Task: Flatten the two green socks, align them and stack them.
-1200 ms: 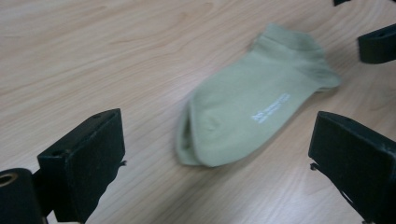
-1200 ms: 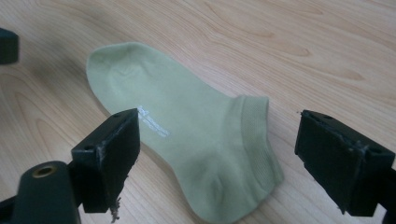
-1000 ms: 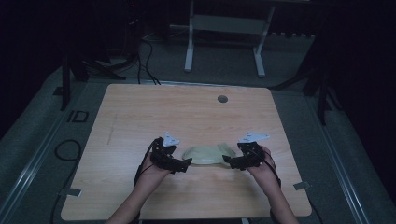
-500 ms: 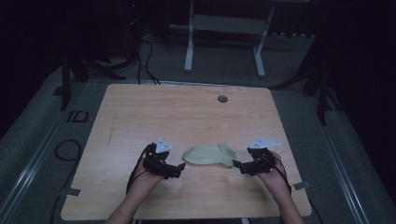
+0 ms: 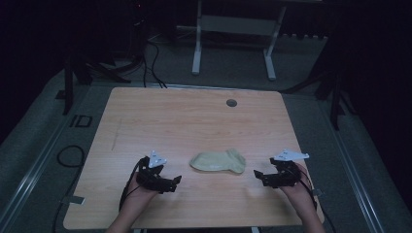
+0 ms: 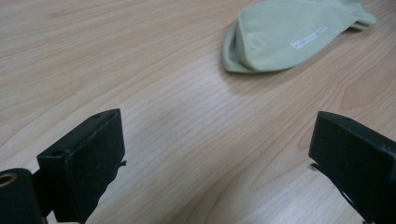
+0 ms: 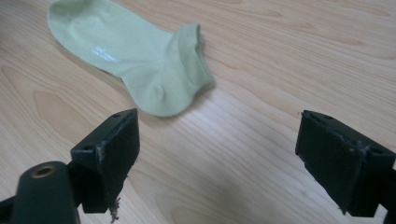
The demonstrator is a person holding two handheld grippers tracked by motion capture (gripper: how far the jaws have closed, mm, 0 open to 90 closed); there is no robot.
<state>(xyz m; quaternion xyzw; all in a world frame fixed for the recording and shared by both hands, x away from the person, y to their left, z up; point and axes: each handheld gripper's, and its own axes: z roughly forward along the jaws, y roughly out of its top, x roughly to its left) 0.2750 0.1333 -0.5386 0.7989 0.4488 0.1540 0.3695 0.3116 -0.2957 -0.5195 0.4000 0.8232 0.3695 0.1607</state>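
Now both spread wide and empty, left tool (image 5: 171,181) and right tool (image 5: 260,176) flanking, apart, a pale green sock (image 5: 218,161) lying flat between them — likely light, limp, best pinched at cuff or toe — on smooth wooden bench (image 5: 194,116), dark room beyond.

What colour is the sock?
Pale green sock, small white print; clearest in the right gripper view.
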